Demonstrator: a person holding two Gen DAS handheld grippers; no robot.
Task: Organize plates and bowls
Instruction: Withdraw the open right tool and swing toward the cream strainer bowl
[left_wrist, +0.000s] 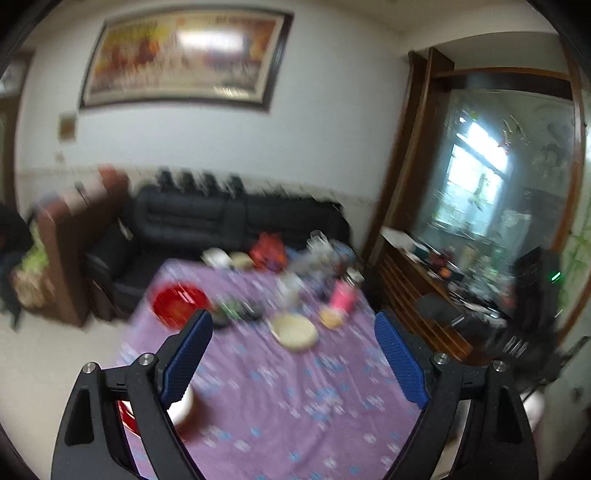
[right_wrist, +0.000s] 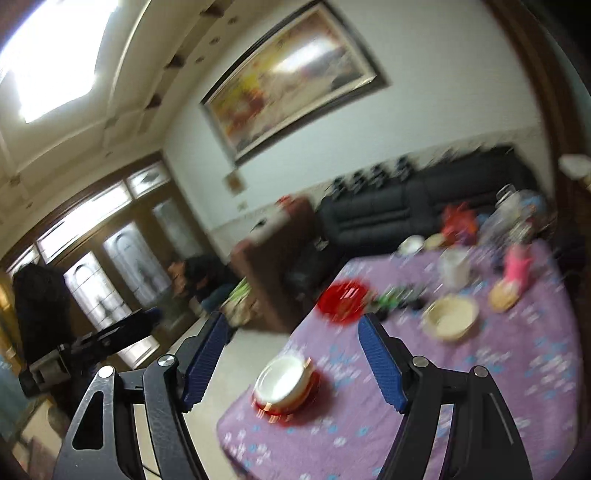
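Both views are blurred. A white bowl (right_wrist: 282, 380) sits stacked on a red plate (right_wrist: 310, 395) near the table's near left corner; in the left wrist view the bowl (left_wrist: 183, 404) shows partly behind my left finger. A red bowl (left_wrist: 179, 302) (right_wrist: 343, 299) and a cream bowl (left_wrist: 295, 328) (right_wrist: 450, 317) sit mid-table. My left gripper (left_wrist: 293, 332) is open and empty above the table. My right gripper (right_wrist: 291, 336) is open and empty, above and behind the white bowl.
The table has a purple flowered cloth (left_wrist: 295, 406). A pink cup (left_wrist: 343, 295), a small orange dish (left_wrist: 330, 317), a white mug (right_wrist: 454, 269), and jars and bags stand at the far end. A black sofa (left_wrist: 221, 218) is beyond, a wooden cabinet (left_wrist: 424, 295) at right.
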